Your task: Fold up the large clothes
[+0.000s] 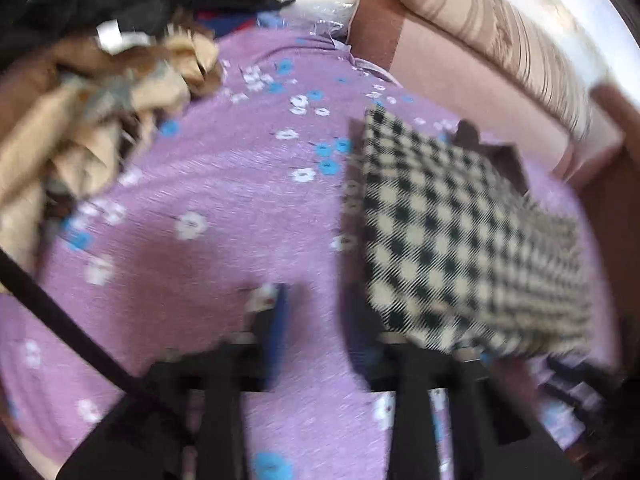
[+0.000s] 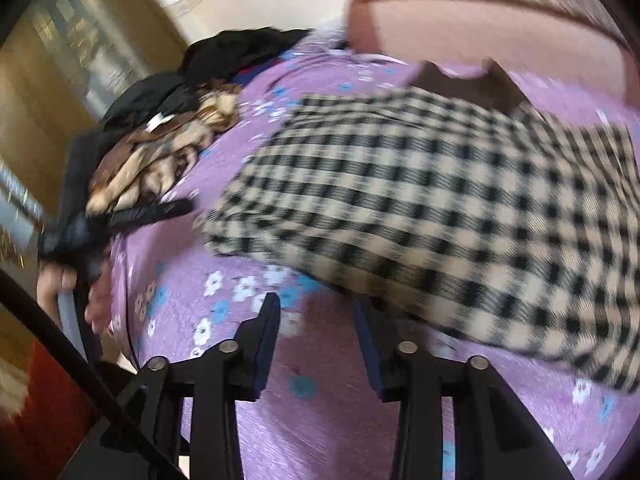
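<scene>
A beige-and-black checked garment (image 1: 460, 232) (image 2: 440, 208) with a brown collar (image 2: 472, 84) lies folded flat on the purple flowered bedsheet (image 1: 220, 180) (image 2: 320, 420). In the left wrist view my left gripper (image 1: 320, 320) stands open over bare sheet, and the garment's near corner lies just beside its right finger. My right gripper (image 2: 318, 320) is open too, with only sheet between its blue pads; the garment's near edge lies just beyond them. In the right wrist view the left gripper (image 2: 160, 210) shows at the left, held by a hand (image 2: 60, 280), apart from the garment.
A heap of tan, brown and black clothes (image 1: 100, 120) (image 2: 160, 160) sits at the far left of the bed. A pink padded headboard (image 1: 460, 60) (image 2: 480, 32) runs along the far side. A wooden cabinet (image 2: 60, 80) stands past the bed's left edge.
</scene>
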Action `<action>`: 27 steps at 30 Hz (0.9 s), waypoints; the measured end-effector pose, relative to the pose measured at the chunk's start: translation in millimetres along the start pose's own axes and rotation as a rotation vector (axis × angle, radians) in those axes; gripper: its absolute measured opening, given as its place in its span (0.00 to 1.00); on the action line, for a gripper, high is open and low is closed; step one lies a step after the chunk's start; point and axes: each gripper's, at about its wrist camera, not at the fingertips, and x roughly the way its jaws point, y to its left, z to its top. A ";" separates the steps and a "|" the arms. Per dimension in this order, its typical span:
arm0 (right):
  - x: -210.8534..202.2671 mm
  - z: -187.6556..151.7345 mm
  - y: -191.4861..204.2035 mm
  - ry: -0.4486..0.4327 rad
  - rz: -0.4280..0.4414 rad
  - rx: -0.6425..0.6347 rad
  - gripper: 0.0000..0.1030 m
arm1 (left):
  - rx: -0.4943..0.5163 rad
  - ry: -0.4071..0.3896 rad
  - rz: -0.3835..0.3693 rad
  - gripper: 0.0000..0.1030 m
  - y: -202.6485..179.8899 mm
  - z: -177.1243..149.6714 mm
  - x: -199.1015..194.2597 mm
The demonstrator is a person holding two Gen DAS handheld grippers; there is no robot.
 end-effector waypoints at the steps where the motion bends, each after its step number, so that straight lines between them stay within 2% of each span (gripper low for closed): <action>1: 2.7 1.4 11.1 -0.002 -0.006 -0.040 0.47 | -0.024 0.003 -0.039 0.48 1.4 4.6 4.2; 4: 16.0 3.9 46.1 -0.008 -0.033 -0.166 0.49 | -0.061 0.037 -0.148 0.54 -0.8 19.7 27.0; 7: 34.0 1.0 77.9 -0.018 -0.091 -0.313 0.53 | -0.080 0.107 -0.213 0.56 -8.3 27.4 55.8; 8: 42.5 -1.3 88.7 -0.020 -0.122 -0.374 0.57 | -0.077 0.124 -0.229 0.56 -11.3 31.9 65.8; 10: 56.4 -6.6 105.1 -0.019 -0.169 -0.468 0.57 | -0.062 0.117 -0.255 0.57 -18.1 42.6 75.3; 13: 75.0 -15.0 122.9 -0.022 -0.252 -0.585 0.57 | -0.061 0.167 -0.372 0.63 -23.3 55.7 91.5; 15: 89.8 -19.2 130.1 -0.022 -0.316 -0.641 0.57 | -0.050 0.184 -0.415 0.67 -26.8 62.0 100.6; 17: 102.0 -19.9 132.8 -0.030 -0.353 -0.668 0.57 | -0.054 0.199 -0.460 0.70 -29.0 70.4 108.8; 22: 117.0 -6.4 136.6 -0.040 -0.384 -0.654 0.57 | -0.079 0.237 -0.549 0.71 -27.9 84.3 123.1; 25: 125.6 1.9 136.3 -0.034 -0.382 -0.622 0.55 | -0.077 0.250 -0.564 0.71 -34.4 88.0 129.6; 27: 128.3 4.1 135.5 -0.029 -0.370 -0.602 0.49 | -0.048 0.249 -0.552 0.71 -41.2 87.5 128.6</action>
